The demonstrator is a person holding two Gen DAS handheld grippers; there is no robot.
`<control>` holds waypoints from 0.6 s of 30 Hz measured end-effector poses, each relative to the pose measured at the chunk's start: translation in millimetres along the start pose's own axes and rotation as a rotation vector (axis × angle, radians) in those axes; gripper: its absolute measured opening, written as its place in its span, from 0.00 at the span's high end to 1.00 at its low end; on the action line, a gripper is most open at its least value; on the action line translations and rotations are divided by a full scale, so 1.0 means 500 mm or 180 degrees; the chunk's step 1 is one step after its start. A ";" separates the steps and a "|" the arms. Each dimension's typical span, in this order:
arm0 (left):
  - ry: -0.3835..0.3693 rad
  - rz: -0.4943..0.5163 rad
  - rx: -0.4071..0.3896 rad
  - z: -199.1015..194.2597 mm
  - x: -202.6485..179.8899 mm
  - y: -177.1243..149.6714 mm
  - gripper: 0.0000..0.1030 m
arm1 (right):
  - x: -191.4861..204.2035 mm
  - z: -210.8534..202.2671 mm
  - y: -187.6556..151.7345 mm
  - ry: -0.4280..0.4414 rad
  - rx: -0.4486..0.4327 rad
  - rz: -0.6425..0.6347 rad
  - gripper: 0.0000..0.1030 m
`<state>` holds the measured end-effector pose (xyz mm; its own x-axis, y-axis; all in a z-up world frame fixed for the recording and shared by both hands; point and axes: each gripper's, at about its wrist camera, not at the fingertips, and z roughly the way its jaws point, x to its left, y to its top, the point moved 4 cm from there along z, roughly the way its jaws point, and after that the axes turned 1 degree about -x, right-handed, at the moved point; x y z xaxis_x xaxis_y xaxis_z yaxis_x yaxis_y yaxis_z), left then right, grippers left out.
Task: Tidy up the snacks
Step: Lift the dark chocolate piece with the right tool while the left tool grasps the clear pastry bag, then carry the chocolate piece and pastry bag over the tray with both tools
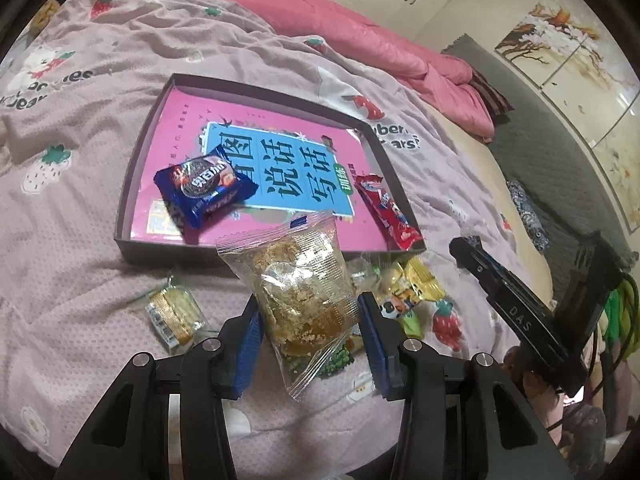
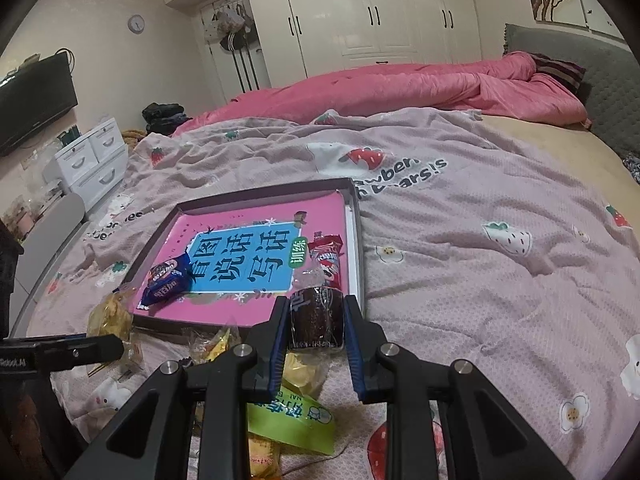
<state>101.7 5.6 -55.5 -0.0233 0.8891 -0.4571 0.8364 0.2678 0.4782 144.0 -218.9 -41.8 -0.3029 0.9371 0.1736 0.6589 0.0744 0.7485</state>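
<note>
Over the bed, just before the tray (image 1: 132, 216), the left gripper (image 1: 310, 320) pinches a clear crumbly cake pack (image 1: 304, 284) — light, crinkly, easy to crush. The right gripper (image 2: 316, 320) squeezes a small dark wrapped cake (image 2: 317, 318) — soft, so hold its middle gently.

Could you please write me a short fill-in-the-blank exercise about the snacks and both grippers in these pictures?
1. The left gripper holds a clear packet of crumbly golden pastry between its ____ fingers.
2. The right gripper is shut on a ____ brown roll.
3. The blue cookie packet lies inside the shallow ____.
4. The red snack packet lies along the box's ____ edge.

Missing words: blue; dark; box; right
</note>
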 end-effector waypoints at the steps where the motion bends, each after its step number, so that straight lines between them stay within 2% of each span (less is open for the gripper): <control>1: 0.0010 -0.0006 0.0000 0.001 0.001 0.002 0.54 | 0.000 -0.001 0.001 0.0010 -0.0009 0.0009 0.74; 18: 0.0154 0.0008 -0.0250 -0.008 0.011 0.065 0.54 | 0.021 -0.007 0.034 0.0149 -0.0185 -0.0043 0.74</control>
<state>126.7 20.5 -39.5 -0.0493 0.9063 -0.4199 0.7911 0.2920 0.5374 149.5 -209.0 -24.8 -0.3443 0.9190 0.1920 0.6139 0.0656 0.7867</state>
